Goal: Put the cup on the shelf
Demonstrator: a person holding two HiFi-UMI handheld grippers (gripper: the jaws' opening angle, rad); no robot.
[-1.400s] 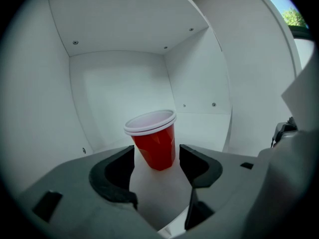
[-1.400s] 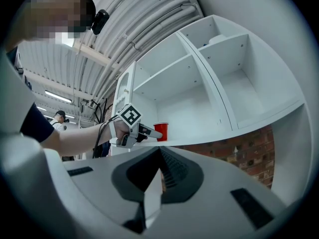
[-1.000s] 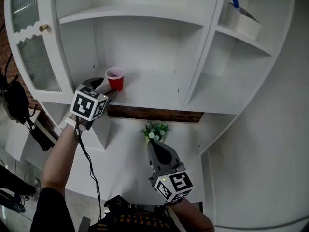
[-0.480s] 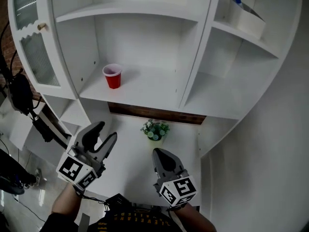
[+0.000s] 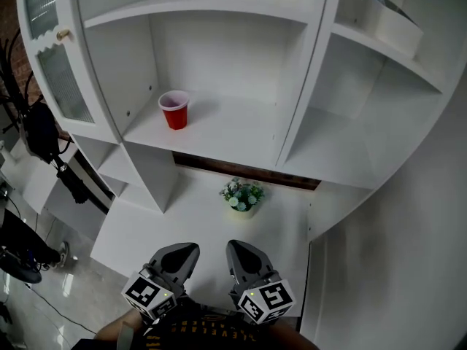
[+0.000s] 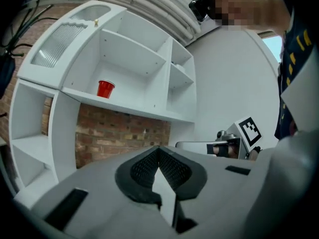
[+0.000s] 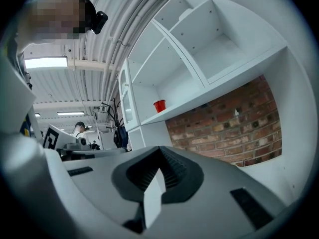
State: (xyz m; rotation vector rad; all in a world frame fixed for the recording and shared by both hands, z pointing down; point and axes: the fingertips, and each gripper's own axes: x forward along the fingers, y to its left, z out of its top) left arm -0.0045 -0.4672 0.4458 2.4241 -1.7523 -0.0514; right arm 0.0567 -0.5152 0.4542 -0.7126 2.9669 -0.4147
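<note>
**Cup up on the shelf, both grippers empty**

Starting at the far left, the glass-fronted door [image 5: 51, 71] of the white cabinet hangs shut. Just right of it, the red cup [image 5: 174, 110] stands upright, mouth up, on the shelf [image 5: 226, 133] of the wide middle bay. It sits towards that bay's left end, a little in from the front edge, with nothing touching it. That looks to me like the job done: the cup is where the task wants it and sits squarely, with no sign of a lean.

Nearer to me and lower down, the left hand-held gripper [image 5: 177, 255] hangs low over the near edge of the white bench [image 5: 146, 221], well apart from the cup. Its jaws are pressed together tip to tip with nothing between them. Past it, a small potted plant [image 5: 243, 195] sits on the bench under the shelf.

The right hand-held gripper [image 5: 243, 254] is just beside the left one, and its jaws are likewise closed on nothing. Up at the far right, a white tub [image 5: 394, 24] rests on a high side shelf.

I see nothing left to do, unless the cup is wanted deeper in.
</note>
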